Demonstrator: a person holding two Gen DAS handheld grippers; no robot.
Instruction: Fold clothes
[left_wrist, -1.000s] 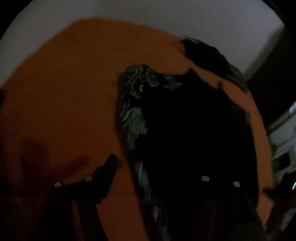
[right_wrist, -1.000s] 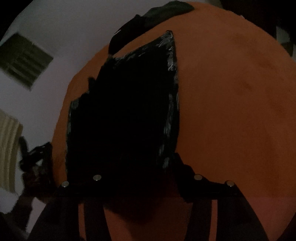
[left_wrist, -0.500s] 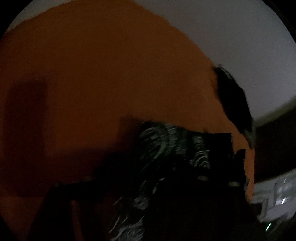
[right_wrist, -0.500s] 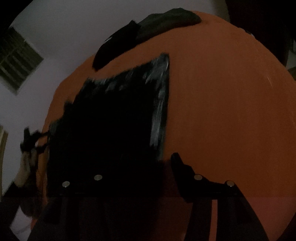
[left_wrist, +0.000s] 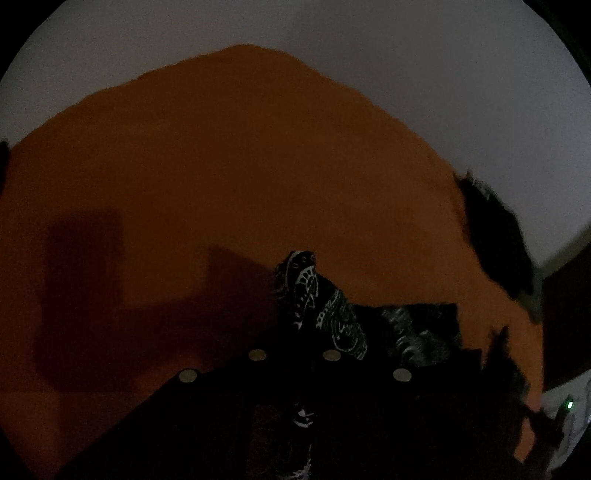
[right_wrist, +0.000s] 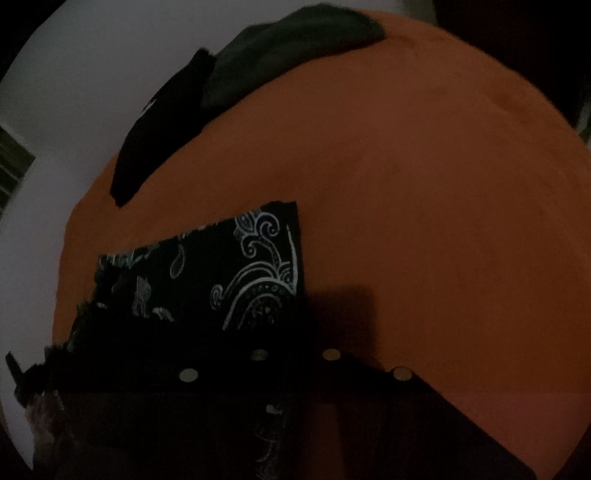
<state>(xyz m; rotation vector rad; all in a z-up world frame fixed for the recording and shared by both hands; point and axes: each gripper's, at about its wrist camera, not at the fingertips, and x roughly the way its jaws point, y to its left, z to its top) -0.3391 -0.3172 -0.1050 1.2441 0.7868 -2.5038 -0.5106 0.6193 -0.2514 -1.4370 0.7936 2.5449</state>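
Left wrist view: a dark pile of clothes (left_wrist: 495, 236) lies at the orange worktop's (left_wrist: 221, 166) far right edge. The left tongs (left_wrist: 295, 350) pinch a bunched corner of the black paisley cloth (left_wrist: 325, 310); its lower part is lost in shadow.

Right wrist view: the right tongs (right_wrist: 295, 352) are closed on the cloth's (right_wrist: 229, 273) near edge; dimness hides the fingers
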